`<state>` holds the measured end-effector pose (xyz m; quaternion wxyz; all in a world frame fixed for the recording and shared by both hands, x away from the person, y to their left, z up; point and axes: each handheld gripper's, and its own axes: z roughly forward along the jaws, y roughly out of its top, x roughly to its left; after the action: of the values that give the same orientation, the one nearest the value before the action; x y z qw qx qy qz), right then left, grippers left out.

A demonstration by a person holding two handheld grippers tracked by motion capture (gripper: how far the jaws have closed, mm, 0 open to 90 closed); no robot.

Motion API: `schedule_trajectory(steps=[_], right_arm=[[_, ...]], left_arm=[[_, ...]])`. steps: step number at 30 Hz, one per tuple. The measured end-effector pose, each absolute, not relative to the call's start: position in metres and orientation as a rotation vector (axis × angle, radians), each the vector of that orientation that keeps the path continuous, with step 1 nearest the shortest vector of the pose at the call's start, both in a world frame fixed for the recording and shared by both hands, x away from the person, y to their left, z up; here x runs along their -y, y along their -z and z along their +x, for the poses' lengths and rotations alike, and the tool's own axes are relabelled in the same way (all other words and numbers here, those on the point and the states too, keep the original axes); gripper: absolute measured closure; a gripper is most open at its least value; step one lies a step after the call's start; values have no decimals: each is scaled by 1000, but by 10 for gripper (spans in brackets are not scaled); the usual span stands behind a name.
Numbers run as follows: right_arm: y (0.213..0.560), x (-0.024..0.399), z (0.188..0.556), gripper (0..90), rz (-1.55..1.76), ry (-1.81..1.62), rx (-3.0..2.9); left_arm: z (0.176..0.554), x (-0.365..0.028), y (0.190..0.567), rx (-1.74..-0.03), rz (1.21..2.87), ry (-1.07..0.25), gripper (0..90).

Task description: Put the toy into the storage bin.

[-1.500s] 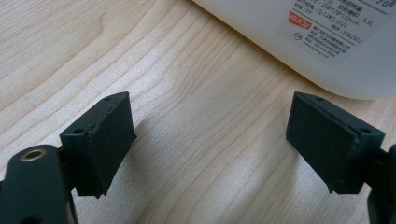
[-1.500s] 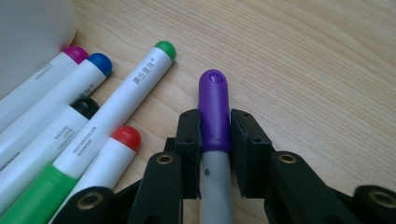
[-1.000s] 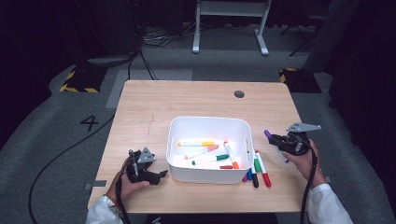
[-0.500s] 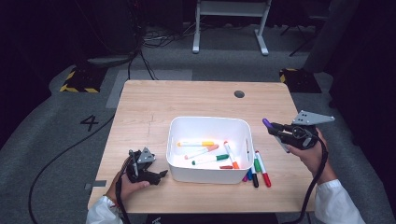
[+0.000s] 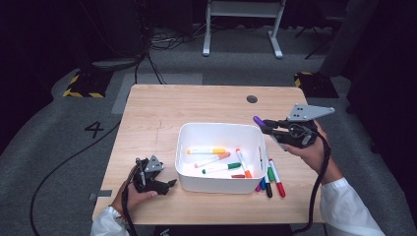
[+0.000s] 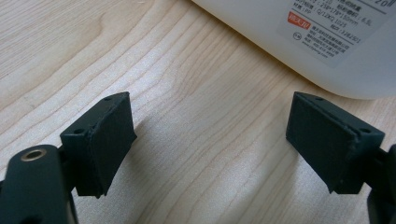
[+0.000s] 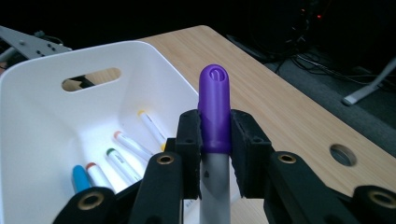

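My right gripper (image 5: 269,127) (image 7: 215,135) is shut on a purple-capped marker (image 5: 259,121) (image 7: 214,112), held in the air above the right rim of the white bin (image 5: 187,142) (image 7: 37,116); the cap points left over the bin. Several markers (image 5: 216,160) (image 7: 121,154) lie inside the bin. More markers (image 5: 271,178) lie on the table against the bin's right front side. My left gripper (image 5: 167,186) (image 6: 210,140) rests on the table left of the bin, jaws wide apart over bare wood, with the bin's labelled wall (image 6: 322,32) just beyond.
The wooden table (image 5: 172,105) has a round cable hole (image 5: 252,99) (image 7: 343,155) at the back right. Cables trail from both grippers off the front edge. Dark floor and a white stand (image 5: 241,24) lie beyond the table.
My right gripper has risen from beside the loose markers and moved back and left with the purple marker, now over the bin's right rim. The left gripper has stayed put.
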<state>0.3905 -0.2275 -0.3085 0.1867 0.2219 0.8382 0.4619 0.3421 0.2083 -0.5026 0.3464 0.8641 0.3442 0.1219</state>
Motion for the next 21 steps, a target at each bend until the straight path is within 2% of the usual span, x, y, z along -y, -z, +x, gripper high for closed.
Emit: schedule_trajectory(steps=[7,21], right_arm=[[311,187,393,746,498,-1266,-2437],[347,131,389,746,363,-1077,-2662]], left_arm=[[342,-208,503,-890,2244,-316,154],[342,-208,503,-886,2244,-317,154]])
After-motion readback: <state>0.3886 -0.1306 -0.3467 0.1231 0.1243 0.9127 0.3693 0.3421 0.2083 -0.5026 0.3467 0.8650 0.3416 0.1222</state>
